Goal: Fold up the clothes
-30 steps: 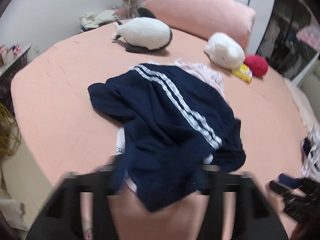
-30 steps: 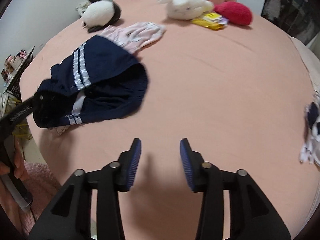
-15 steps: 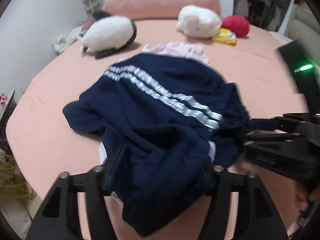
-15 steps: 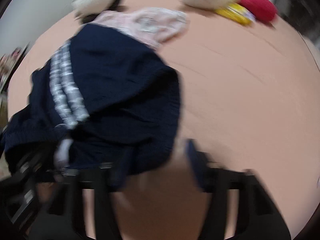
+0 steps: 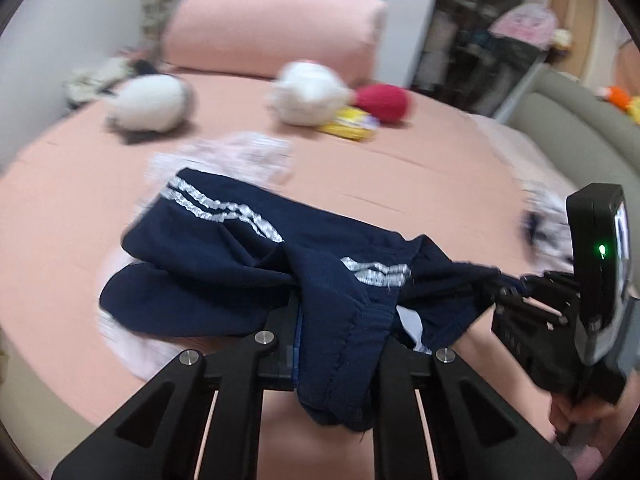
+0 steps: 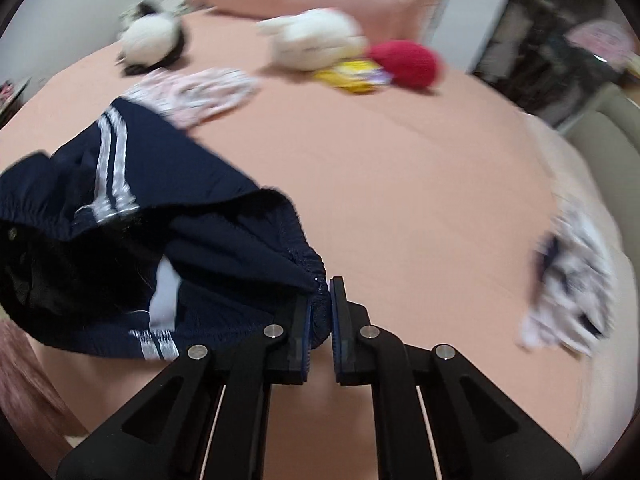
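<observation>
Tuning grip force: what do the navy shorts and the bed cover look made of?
Navy shorts: thin woven synthetic, probably polyester, matte; they drape limply, with a gathered elastic waistband and white woven side stripes. Bed cover: smooth peach knit or cotton sheet, matte, with faint creases.

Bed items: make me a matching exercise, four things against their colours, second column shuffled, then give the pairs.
Things:
1. shorts
2. round cushion
3. flat packet
4. bed sheet

Colours:
A. yellow
B. pink
C. navy with white stripes
D. red

Pairs: 1-C, 2-D, 3-A, 4-B.

Both the left gripper and the right gripper have their jaws closed on the shorts' waistband.
</observation>
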The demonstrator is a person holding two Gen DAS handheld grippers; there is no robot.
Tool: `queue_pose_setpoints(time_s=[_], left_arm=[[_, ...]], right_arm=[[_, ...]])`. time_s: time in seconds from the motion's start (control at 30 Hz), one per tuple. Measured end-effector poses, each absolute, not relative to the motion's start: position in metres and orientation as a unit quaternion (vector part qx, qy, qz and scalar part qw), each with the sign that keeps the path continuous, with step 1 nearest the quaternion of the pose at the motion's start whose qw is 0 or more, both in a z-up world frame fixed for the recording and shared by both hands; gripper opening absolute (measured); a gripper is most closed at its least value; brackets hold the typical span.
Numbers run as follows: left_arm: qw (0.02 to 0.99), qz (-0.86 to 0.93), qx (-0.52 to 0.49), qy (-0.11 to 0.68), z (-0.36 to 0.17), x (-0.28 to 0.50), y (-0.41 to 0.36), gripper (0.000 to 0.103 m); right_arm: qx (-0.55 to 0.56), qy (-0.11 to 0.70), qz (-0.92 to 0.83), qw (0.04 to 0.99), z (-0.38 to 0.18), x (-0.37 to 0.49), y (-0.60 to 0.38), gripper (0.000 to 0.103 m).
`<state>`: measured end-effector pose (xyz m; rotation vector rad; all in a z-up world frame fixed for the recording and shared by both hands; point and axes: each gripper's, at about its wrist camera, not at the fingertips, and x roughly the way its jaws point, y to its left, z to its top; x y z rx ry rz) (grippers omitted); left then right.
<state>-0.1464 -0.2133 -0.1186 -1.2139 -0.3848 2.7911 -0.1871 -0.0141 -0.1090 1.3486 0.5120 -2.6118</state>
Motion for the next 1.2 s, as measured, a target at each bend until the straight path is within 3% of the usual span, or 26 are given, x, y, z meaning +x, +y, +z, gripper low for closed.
queue_pose_setpoints(time_s=[0.17,0.3,0.33,0.4,0.57,0.77,1.03,1.2], left_arm=[[0.096,0.899,-0.402,-0.144,-0.105,-0.12,-0.162,0.011],[0.11,0.877,-0.455,-0.107,-0.117,-0.104,-0.126,0.016],[0.106,0.87,-0.473,-0.087,-0.123,-0.102,-0.117,0.02],[0.098,0.857,-0.505,-0.047,-0.136,-0.098,-0.104,0.051],[0.098,0.859,-0.503,0.02,-0.126,-0.091,-0.087,0.055],[0.117,0.864,-0.477,0.113,-0.11,-0.092,-0.058,0.062],[0.151,0.842,-0.517,0.026,-0.115,-0.094,-0.065,0.064],[0.197,0.819,-0.519,-0.144,-0.121,-0.087,-0.104,0.068]], right_arm=[[0.442,0.111,-0.89,0.014,-0.058,-0.141,0.098,0.007],[0.447,0.034,-0.894,0.009,-0.032,-0.112,0.162,0.009],[0.452,0.026,-0.892,0.007,-0.034,-0.102,0.168,0.009],[0.469,0.02,-0.883,0.004,-0.056,-0.085,0.179,0.009],[0.518,-0.027,-0.855,0.017,-0.105,-0.068,0.198,0.014],[0.543,-0.091,-0.834,0.038,-0.126,-0.058,0.213,0.034],[0.543,-0.032,-0.839,0.001,-0.151,-0.063,0.207,0.036],[0.534,-0.019,-0.845,-0.015,-0.159,-0.073,0.211,0.035]])
